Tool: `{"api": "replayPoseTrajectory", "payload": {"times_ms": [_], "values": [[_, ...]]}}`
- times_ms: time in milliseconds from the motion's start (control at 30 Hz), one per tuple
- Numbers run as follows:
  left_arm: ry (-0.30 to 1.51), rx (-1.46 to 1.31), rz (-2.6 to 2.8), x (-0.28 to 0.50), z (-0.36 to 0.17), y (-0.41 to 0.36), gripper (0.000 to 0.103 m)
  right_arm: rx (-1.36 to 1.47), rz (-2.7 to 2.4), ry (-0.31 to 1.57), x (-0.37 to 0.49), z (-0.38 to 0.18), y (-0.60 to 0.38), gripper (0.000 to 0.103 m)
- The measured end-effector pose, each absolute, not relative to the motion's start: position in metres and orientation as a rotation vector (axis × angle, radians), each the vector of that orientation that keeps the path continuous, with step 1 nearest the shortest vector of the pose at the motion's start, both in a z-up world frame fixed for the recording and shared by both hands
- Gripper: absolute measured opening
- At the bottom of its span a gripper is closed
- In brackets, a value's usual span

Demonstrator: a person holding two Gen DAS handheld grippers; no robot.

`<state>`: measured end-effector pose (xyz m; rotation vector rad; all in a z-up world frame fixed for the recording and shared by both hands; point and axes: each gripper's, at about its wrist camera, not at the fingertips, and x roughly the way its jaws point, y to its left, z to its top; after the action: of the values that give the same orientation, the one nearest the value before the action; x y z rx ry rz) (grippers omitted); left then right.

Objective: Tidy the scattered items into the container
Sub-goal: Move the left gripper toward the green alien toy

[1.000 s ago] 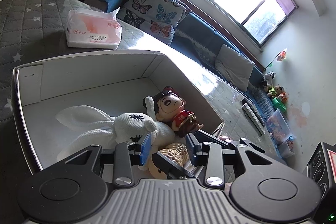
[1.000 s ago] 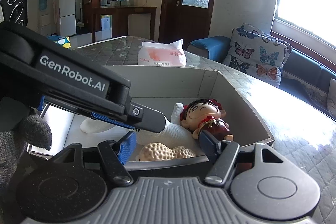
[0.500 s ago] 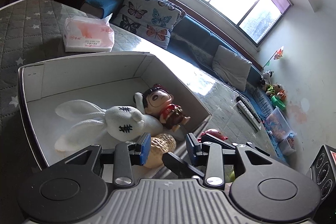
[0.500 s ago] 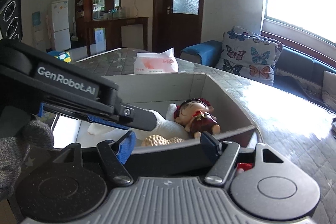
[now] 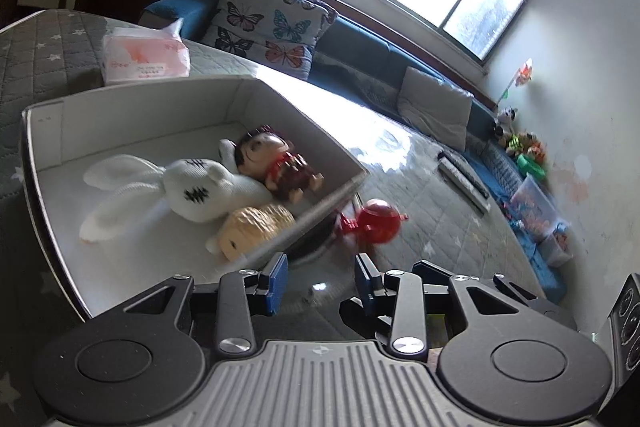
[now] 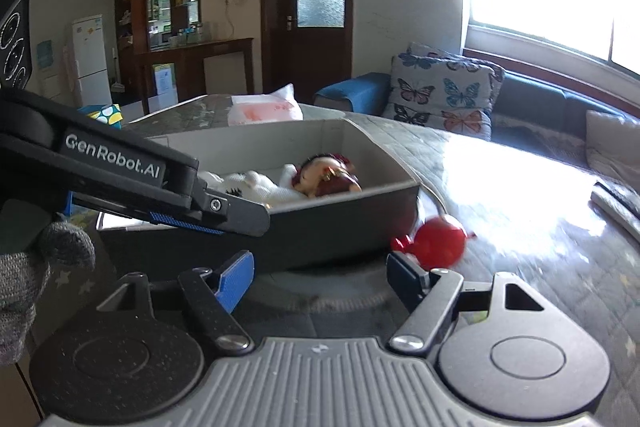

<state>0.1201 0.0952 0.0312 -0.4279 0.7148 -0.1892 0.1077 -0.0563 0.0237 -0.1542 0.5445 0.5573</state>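
Right wrist view shows "GenRobot.AI" printed in white on the left gripper, held by a grey-gloved hand and angled down over the box near its front wall. Its fingers stand apart, empty. Right gripper fingers are opening, empty, before the box. Red toy lies on the worktop beside the box's front right corner.

An open white cardboard box sits on the quilted table, holding a white plush rabbit on its side, a red-dressed doll on its back beside it and a tan peanut-shaped toy. A red round toy lies just outside the box's near corner.
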Motion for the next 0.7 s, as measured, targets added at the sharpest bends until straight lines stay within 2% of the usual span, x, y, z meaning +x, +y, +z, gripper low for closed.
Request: {"api": "replayPoseTrajectory", "payload": {"times_ms": [367, 700], "values": [[0.788, -0.335, -0.205, 0.115, 0.004, 0.049, 0.039, -0.088, 0.464, 0.602, 0.084, 0.003, -0.1, 0.075], [0.801, -0.295, -0.26, 0.121, 0.004, 0.022, 0.039, -0.039, 0.353, 0.634, 0.088, -0.01, -0.127, 0.075]]}}
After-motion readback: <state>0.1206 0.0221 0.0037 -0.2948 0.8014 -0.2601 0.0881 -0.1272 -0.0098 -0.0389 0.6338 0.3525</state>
